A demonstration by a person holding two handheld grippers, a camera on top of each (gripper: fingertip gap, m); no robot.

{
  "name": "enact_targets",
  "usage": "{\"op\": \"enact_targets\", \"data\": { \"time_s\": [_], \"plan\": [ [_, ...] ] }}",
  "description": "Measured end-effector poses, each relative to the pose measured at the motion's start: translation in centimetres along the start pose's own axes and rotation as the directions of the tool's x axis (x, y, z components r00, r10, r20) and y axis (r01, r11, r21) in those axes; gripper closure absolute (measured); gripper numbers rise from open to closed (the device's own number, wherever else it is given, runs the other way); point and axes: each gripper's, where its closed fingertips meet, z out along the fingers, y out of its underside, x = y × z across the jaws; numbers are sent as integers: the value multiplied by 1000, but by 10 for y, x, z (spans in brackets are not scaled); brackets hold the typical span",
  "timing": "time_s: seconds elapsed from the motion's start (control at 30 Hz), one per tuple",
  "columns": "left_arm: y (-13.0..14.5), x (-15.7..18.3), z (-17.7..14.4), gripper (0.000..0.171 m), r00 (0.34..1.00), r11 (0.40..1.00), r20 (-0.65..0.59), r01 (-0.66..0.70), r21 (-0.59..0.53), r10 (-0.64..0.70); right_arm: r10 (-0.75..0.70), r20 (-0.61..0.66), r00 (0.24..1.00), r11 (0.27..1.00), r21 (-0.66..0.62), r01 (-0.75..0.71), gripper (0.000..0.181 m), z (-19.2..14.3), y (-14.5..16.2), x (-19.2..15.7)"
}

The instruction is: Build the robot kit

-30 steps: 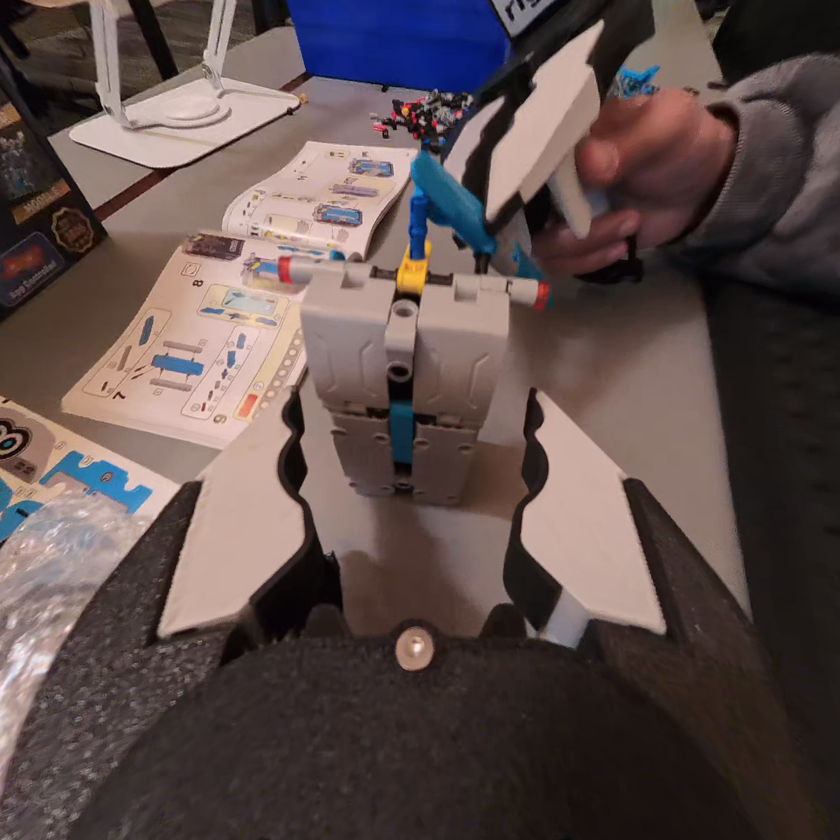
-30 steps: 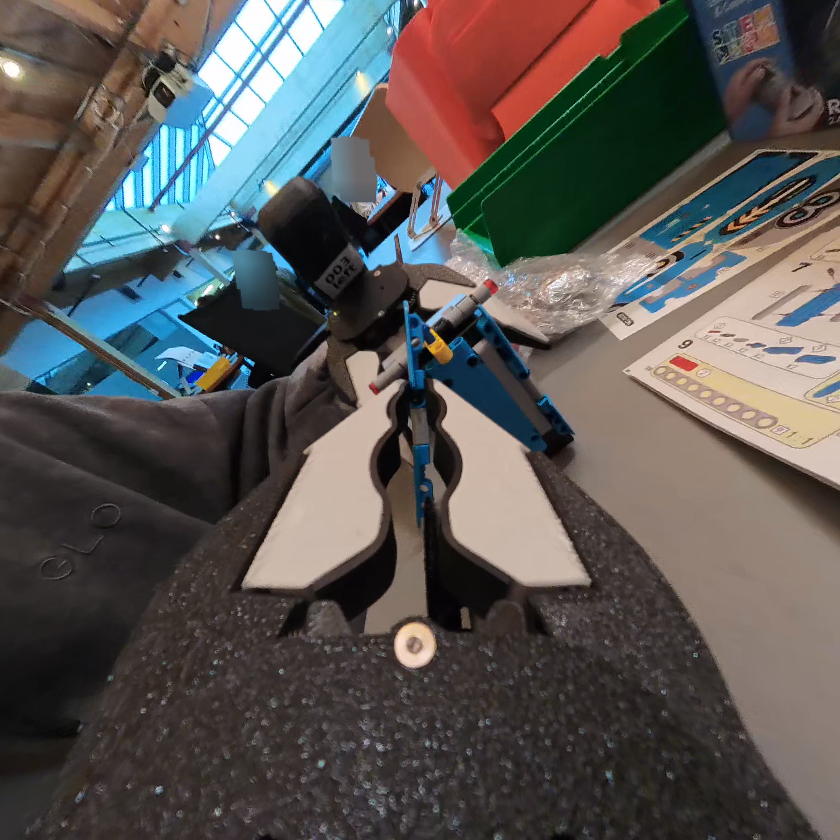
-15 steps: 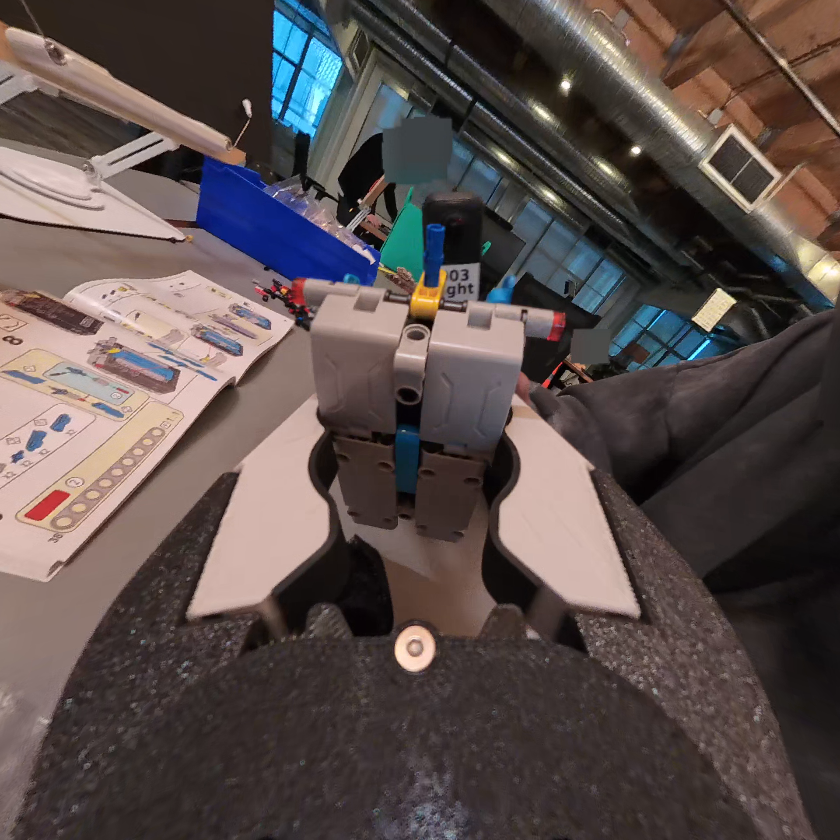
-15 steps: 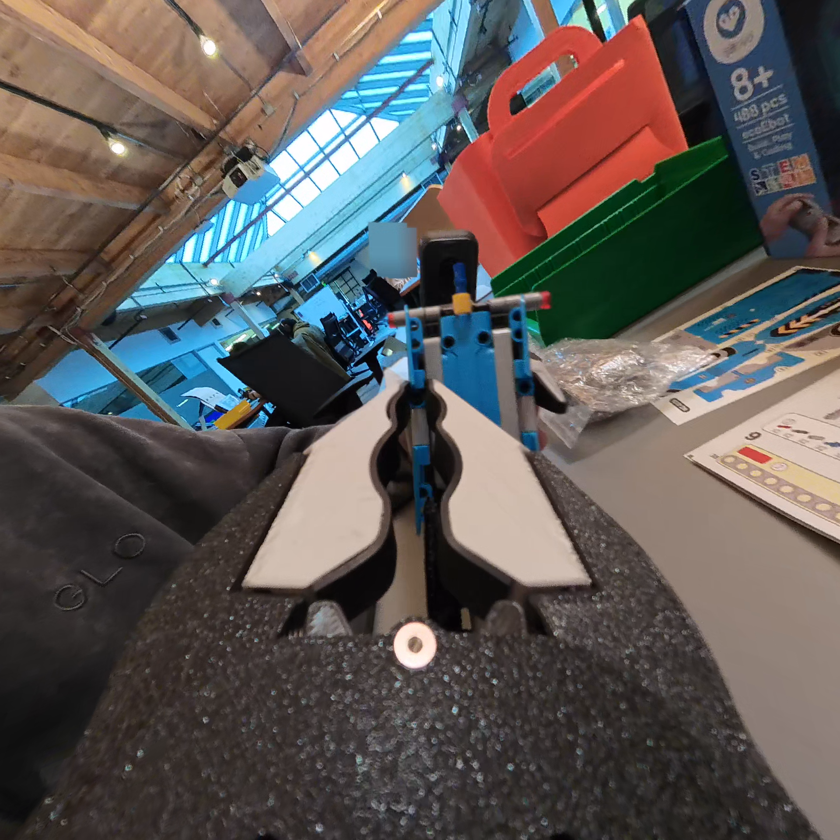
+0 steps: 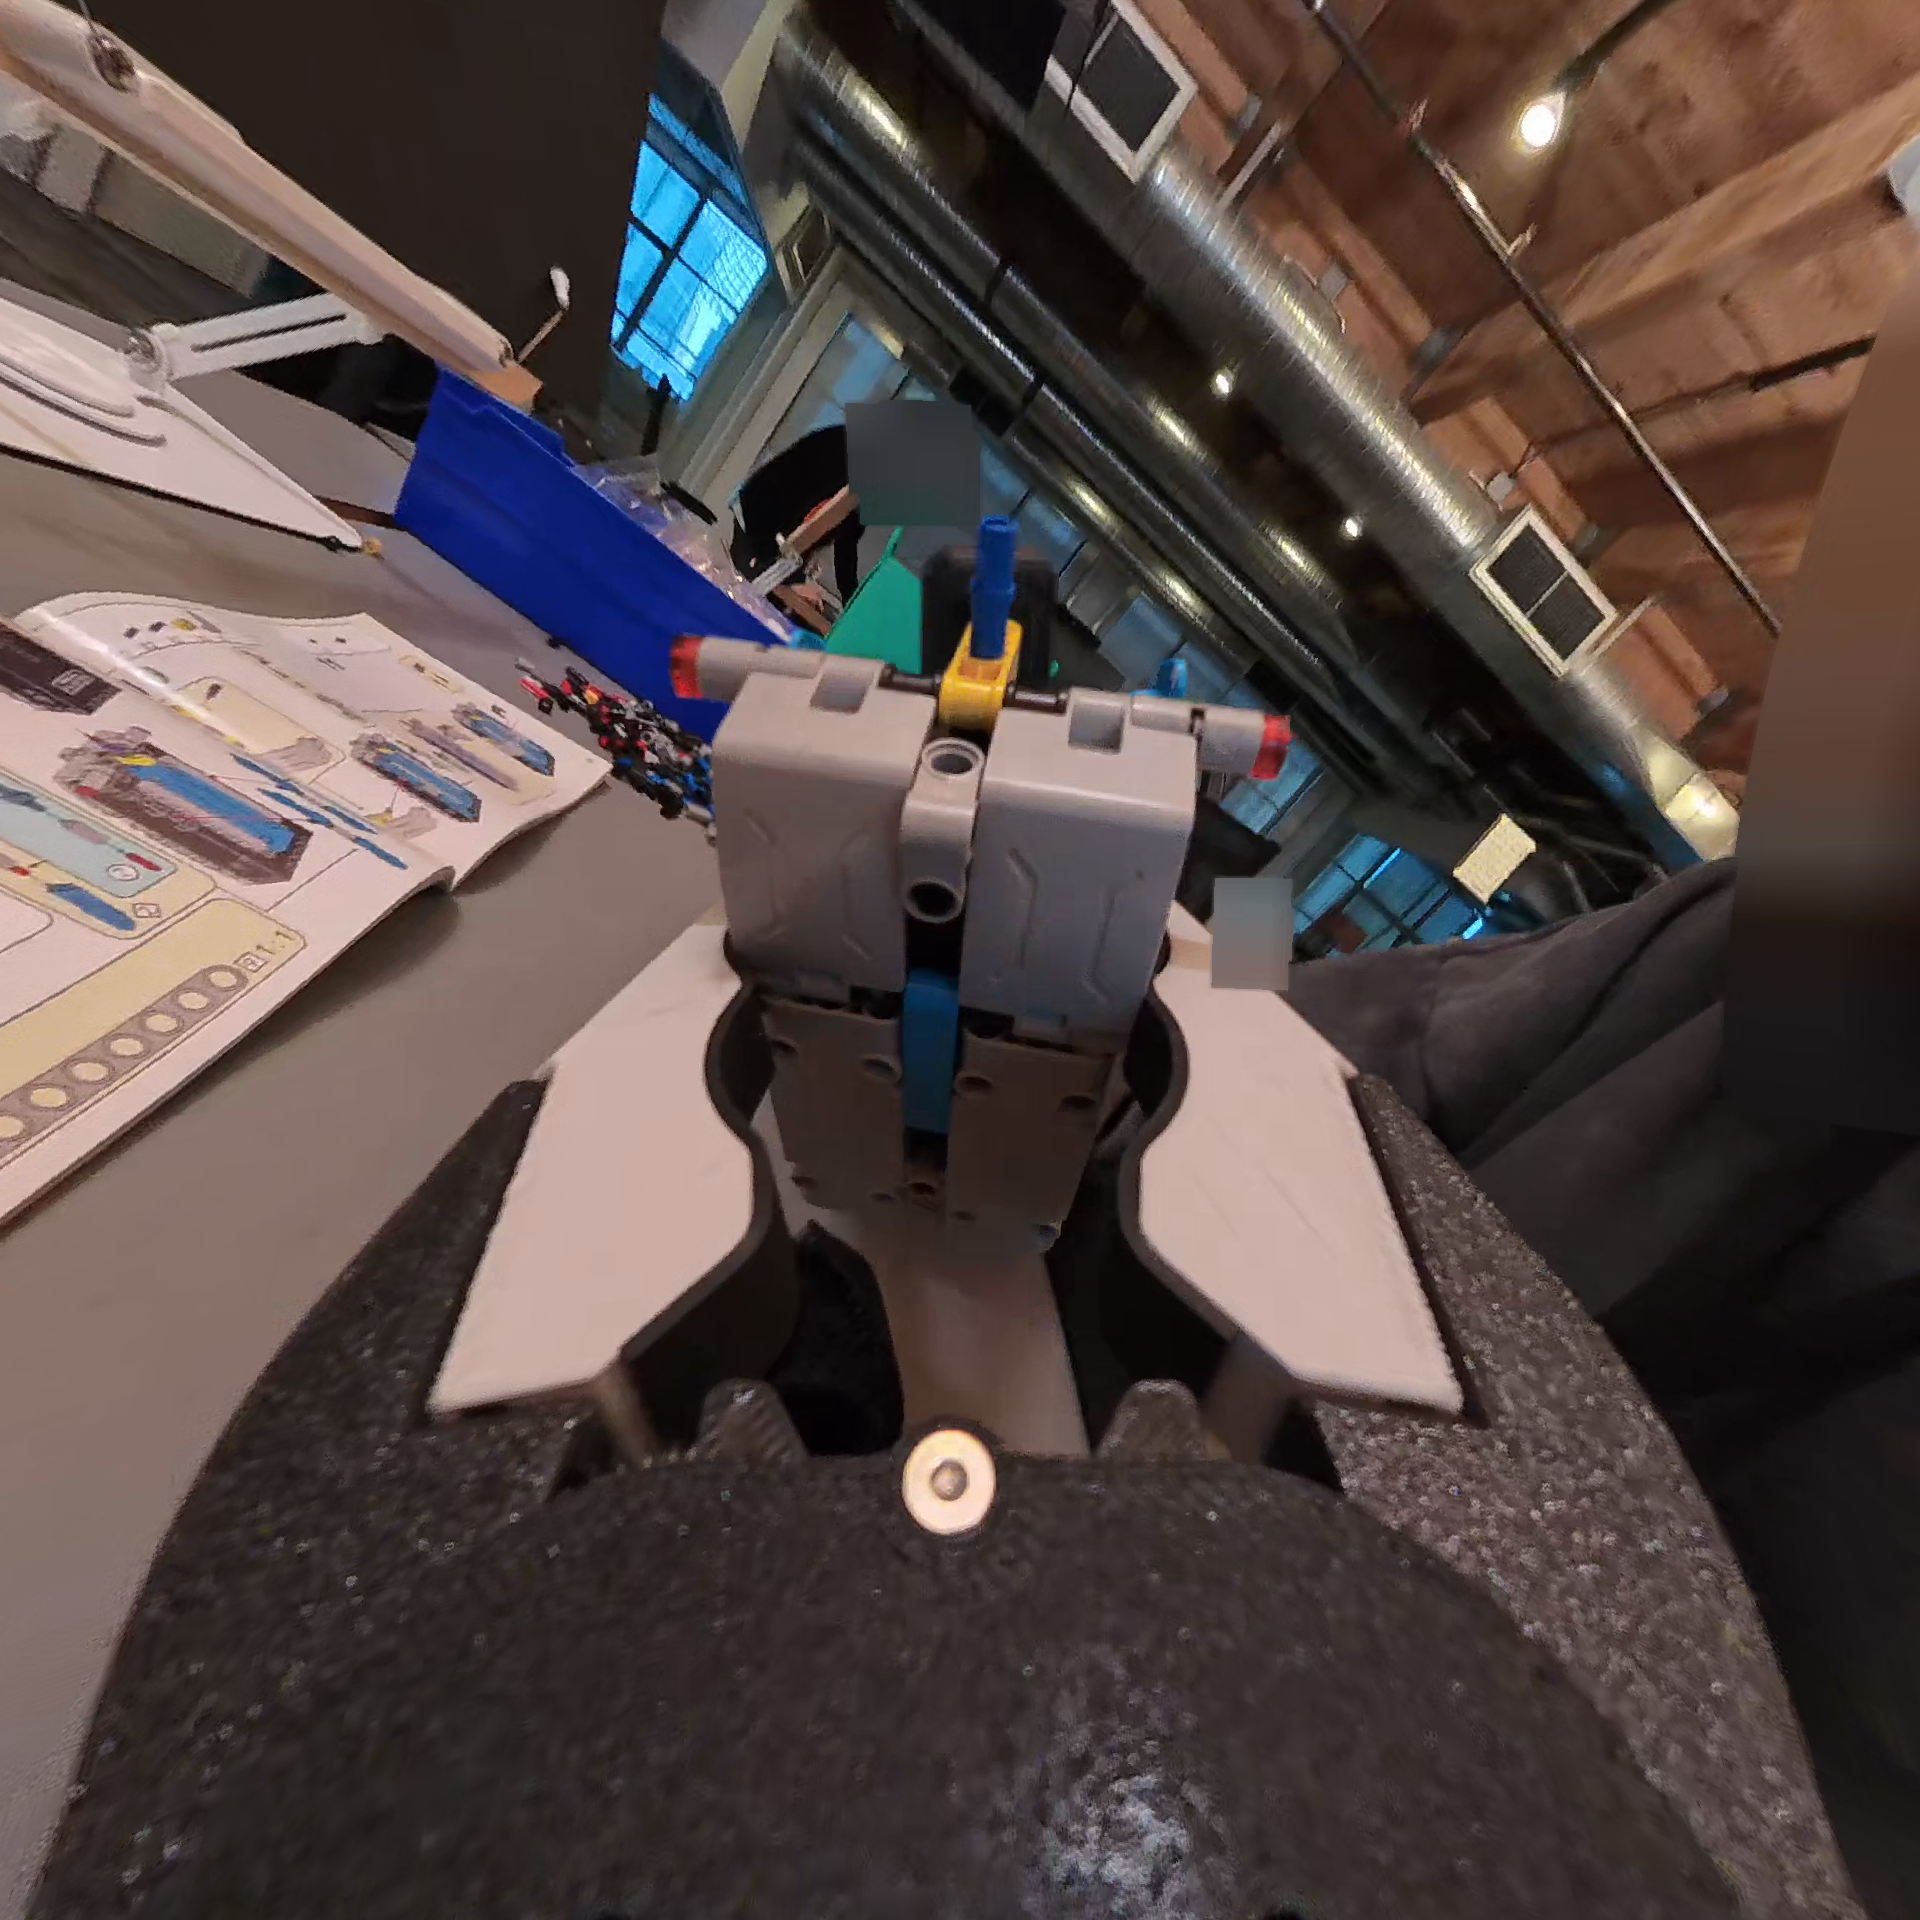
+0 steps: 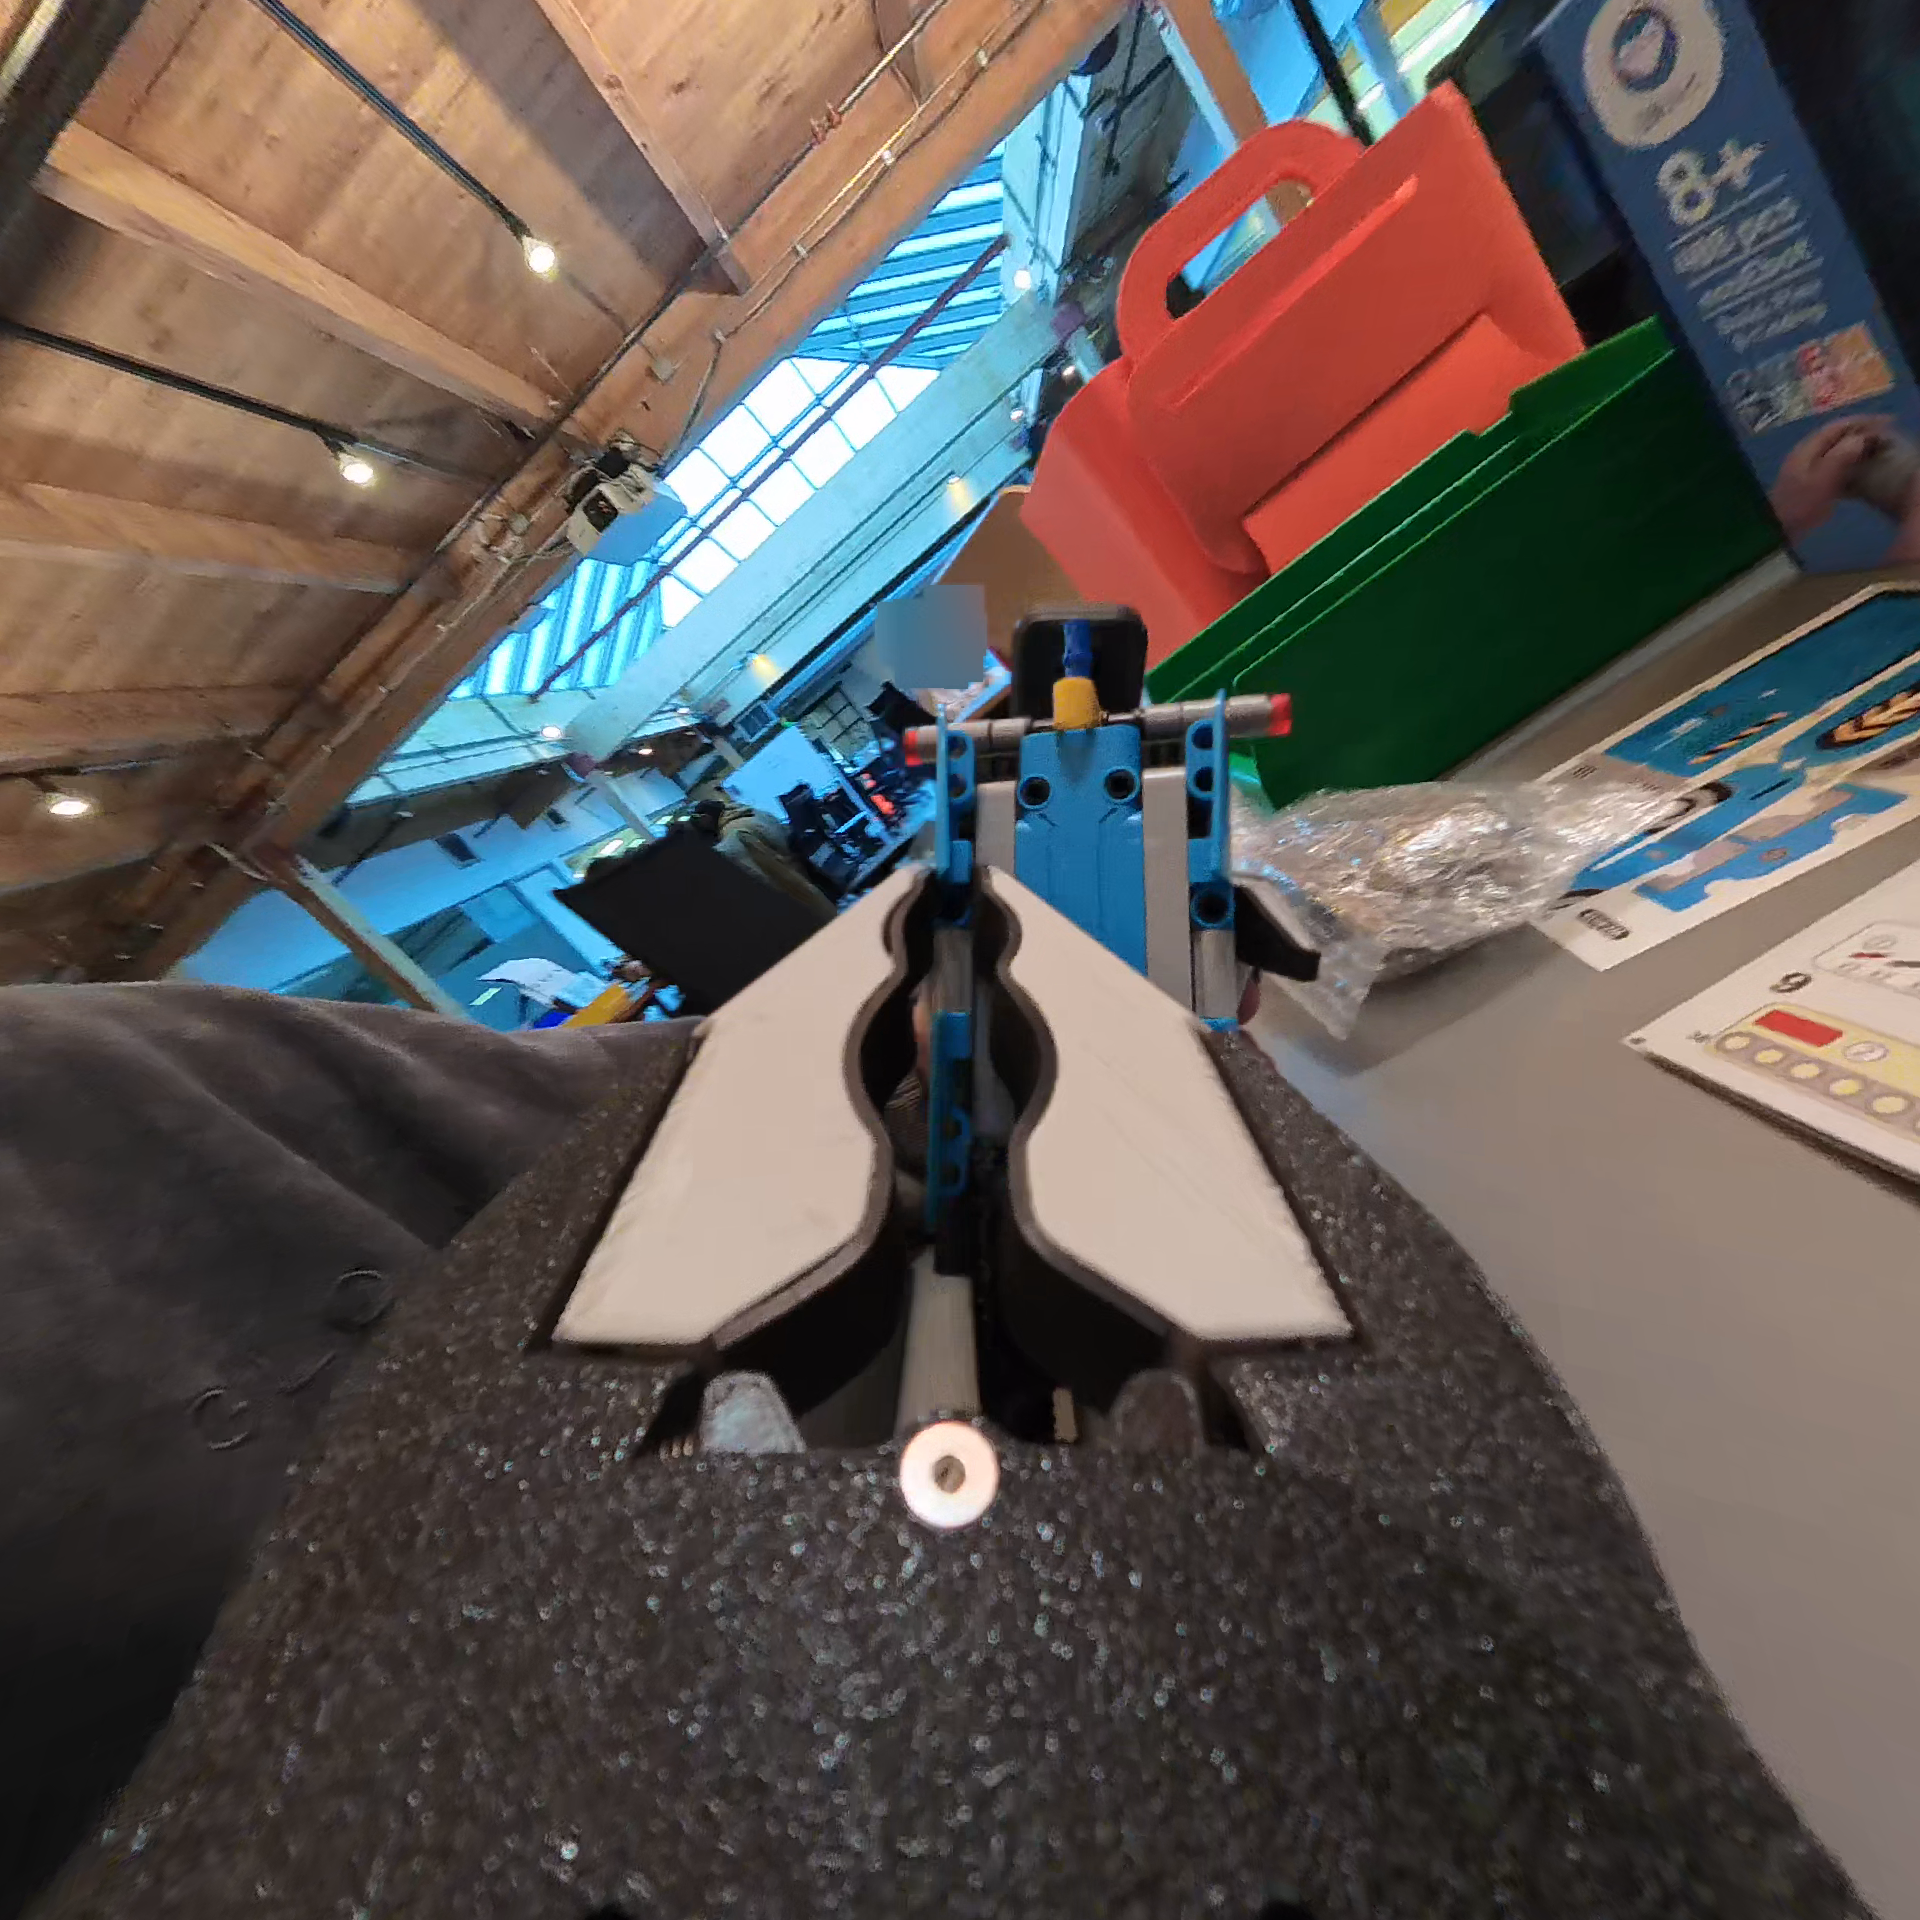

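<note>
The left gripper point(image 5: 940, 997) is seen clamped on the lower part of a grey and blue plastic brick model point(image 5: 951, 883), held upright above the grey worktop point(image 5: 312, 1195). Only the left wrist view shows the model's grey panelled face, the yellow connector point(image 5: 977, 675) with a blue pin on top, the open instruction booklet point(image 5: 260, 769), the heap of small loose pieces point(image 5: 634, 738) and the blue bin point(image 5: 561, 561). In the right wrist view the right gripper point(image 6: 956, 894) is closed on a thin blue beam point(image 6: 951, 1081) at the model's side; the model's blue back panel point(image 6: 1081, 842), a crumpled clear plastic bag point(image 6: 1423, 862), a green bin point(image 6: 1507, 582), an orange carrier point(image 6: 1299, 374) and a blue product box point(image 6: 1745, 281) are shown only there. Compared with a second ago, both views have been tilted upward and the model has been lifted off the worktop; the left gripper, then apart, has been closed on it.
</note>
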Motion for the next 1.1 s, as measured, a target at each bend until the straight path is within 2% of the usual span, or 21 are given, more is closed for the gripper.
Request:
{"op": "enact_targets", "data": {
  "time_s": [0.1, 0.23, 0.3, 0.43, 0.53, 0.7, 0.8, 0.93, 0.97, 1.1],
  "plan": [
    [0, -3, 2, 104, 1000, 1000, 11, 16, 23, -16, -11, -54, 998, 1000, -26, 10, 175, -3, 0, 3],
    [-1, 1, 6, 105, 998, 996, -12, 58, 65, -57, 26, -35, 999, 1000, -17, -27, 174, -4, -1, 0],
    [-1, -2, 7, 104, 999, 997, 16, 39, 61, -40, -16, -76, 997, 1000, -17, 15, 174, -5, -2, 1],
    [-1, -10, 5, 105, 995, 999, 99, -8, 50, 3, 58, -65, 996, 998, 3, -58, 172, -6, -2, 6],
    [0, -16, 2, 105, 994, 997, 96, 49, 54, -54, 89, -72, 993, 996, -16, -90, 173, -4, -1, 14],
    [-5, -9, 2, 104, 987, 983, -11, 162, 90, -162, 198, -1, 980, 979, -53, -198, 173, 0, -7, 10],
    [-7, -9, 1, 104, 976, 971, -47, 216, 106, -212, 165, -41, 985, 979, -117, -169, 174, 4, -8, 12],
    [-20, -2, -4, 102, 940, 930, -177, 322, 174, -292, 160, -132, 978, 961, -205, -184, 173, 18, -16, 10],
    [-22, 0, -6, 105, 930, 922, -209, 341, 183, -302, 142, -162, 977, 957, -230, -177, 173, 21, -17, 9],
    [-36, 12, -14, 101, 905, 901, -306, 371, 223, -296, 65, -233, 970, 945, -297, -134, 169, 36, -23, 0]
  ]
}}
